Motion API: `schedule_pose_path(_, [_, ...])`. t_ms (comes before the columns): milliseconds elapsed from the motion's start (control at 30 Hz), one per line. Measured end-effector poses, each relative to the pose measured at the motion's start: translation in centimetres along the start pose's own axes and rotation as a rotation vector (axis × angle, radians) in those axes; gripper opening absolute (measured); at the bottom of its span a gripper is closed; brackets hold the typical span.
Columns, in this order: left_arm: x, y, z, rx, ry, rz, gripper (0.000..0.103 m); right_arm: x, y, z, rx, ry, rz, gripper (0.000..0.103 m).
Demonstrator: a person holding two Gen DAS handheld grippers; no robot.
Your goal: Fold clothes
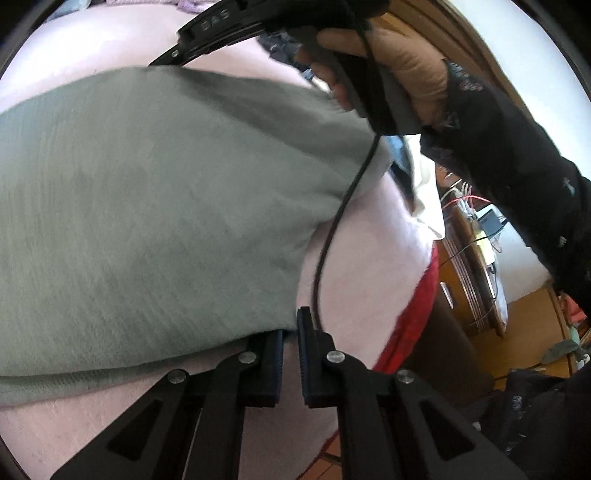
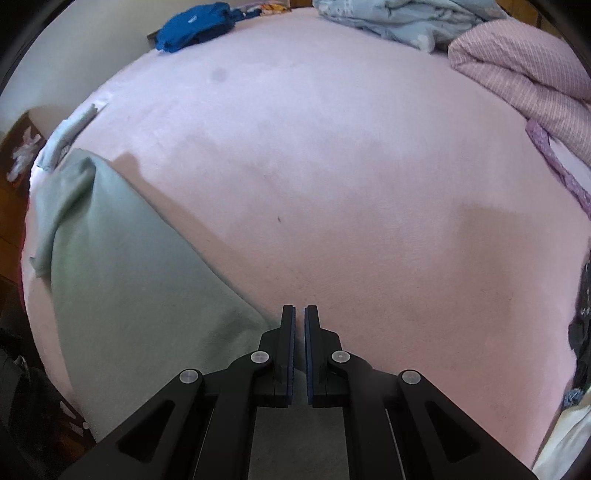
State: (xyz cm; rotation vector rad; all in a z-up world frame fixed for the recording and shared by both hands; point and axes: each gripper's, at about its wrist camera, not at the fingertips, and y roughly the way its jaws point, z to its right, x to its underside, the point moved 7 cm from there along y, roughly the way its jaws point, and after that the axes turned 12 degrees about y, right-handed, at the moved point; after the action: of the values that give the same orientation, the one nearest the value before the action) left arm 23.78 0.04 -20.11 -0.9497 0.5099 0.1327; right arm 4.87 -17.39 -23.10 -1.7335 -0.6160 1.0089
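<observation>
Our left gripper [image 1: 291,334] pinches the grey-green garment [image 1: 147,221] edge.
Our right gripper [image 2: 300,317], fingers closed too, holds its other edge above the pink bed [image 2: 332,166].

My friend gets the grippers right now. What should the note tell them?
Left gripper: shut, at the near edge of the green cloth; whether it pinches the cloth isn't clear.
Right gripper: shut, at the cloth's corner; grip unclear too.
The cloth lies on the pink bed.
Blue clothes and a light-blue heap wait at the far edge.
Left: finish folding the green cloth.
</observation>
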Motion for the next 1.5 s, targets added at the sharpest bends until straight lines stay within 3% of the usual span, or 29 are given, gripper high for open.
schedule_pose_path(100, [0.0, -0.1, -0.1, 0.003, -0.024, -0.006, 0.005, 0.3, -1.8, 0.9, -0.035, 0.05, 0.038, 0.006])
schedule_pose_path(233, [0.3, -0.9, 0.4, -0.01, -0.011, -0.039, 0.006, 1.6, -7.9, 5.0, -0.088, 0.209, 0.171, 0.006])
schedule_pose_path(400, [2.7, -3.6, 1.2, -0.038, 0.018, -0.077, 0.006, 7.4, -14.1, 12.5, -0.029, 0.412, 0.275, 0.006])
schedule_pose_path(500, [2.6, -5.8, 1.2, -0.062, 0.02, -0.041, 0.006, 11.3, -14.6, 16.1, 0.0, 0.52, 0.244, 0.007])
schedule_pose_path(600, [0.9, -7.3, 0.6, -0.108, 0.032, 0.002, 0.006, 13.4, -13.4, 17.1, 0.026, 0.55, 0.196, 0.01])
schedule_pose_path(633, [0.0, -7.2, 0.6, -0.114, 0.029, 0.016, 0.006, 13.5, -13.1, 17.7, 0.042, 0.558, 0.196, 0.014])
schedule_pose_path(700, [-1.3, -5.9, 1.0, -0.126, 0.04, 0.022, 0.006, 13.5, -12.5, 18.9, 0.075, 0.575, 0.196, 0.035])
schedule_pose_path(767, [-1.9, -4.6, 0.9, -0.142, 0.045, 0.004, 0.006, 12.7, -12.1, 19.6, 0.073, 0.586, 0.206, 0.042])
schedule_pose_path(900, [-1.6, -2.0, -0.1, -0.185, 0.042, -0.085, 0.006, 11.5, -10.2, 19.6, 0.076, 0.54, 0.165, 0.041])
schedule_pose_path(933, [-1.4, -1.7, -0.3, -0.191, 0.03, -0.091, 0.006, 11.2, -9.5, 19.4, 0.076, 0.515, 0.14, 0.037])
schedule_pose_path(967, [-1.1, -1.5, -0.6, -0.198, 0.016, -0.095, 0.006, 11.0, -8.8, 19.1, 0.092, 0.485, 0.115, 0.024])
schedule_pose_path(1033, [-1.0, -1.5, -1.0, -0.188, -0.015, -0.087, 0.006, 10.7, -7.9, 18.4, 0.136, 0.422, 0.079, 0.023])
schedule_pose_path(1100, [-0.9, -1.6, -1.2, -0.174, -0.037, -0.089, 0.006, 10.2, -8.3, 18.3, 0.173, 0.387, 0.099, 0.022])
schedule_pose_path(1233, [-0.8, -1.6, -1.1, -0.192, -0.014, -0.096, 0.006, 9.3, -9.1, 20.6, 0.176, 0.461, 0.144, 0.023])
schedule_pose_path(1333, [-0.7, -1.6, -1.0, -0.206, -0.005, -0.105, 0.006, 9.9, -6.7, 20.8, 0.218, 0.43, 0.054, 0.023])
schedule_pose_path(1400, [-0.7, -1.7, -1.0, -0.209, -0.004, -0.11, 0.006, 9.8, -6.9, 20.6, 0.236, 0.425, 0.074, 0.024])
schedule_pose_path(1500, [-0.6, -1.8, -1.1, -0.214, -0.01, -0.112, 0.006, 9.3, -10.6, 20.4, 0.184, 0.483, 0.206, 0.025])
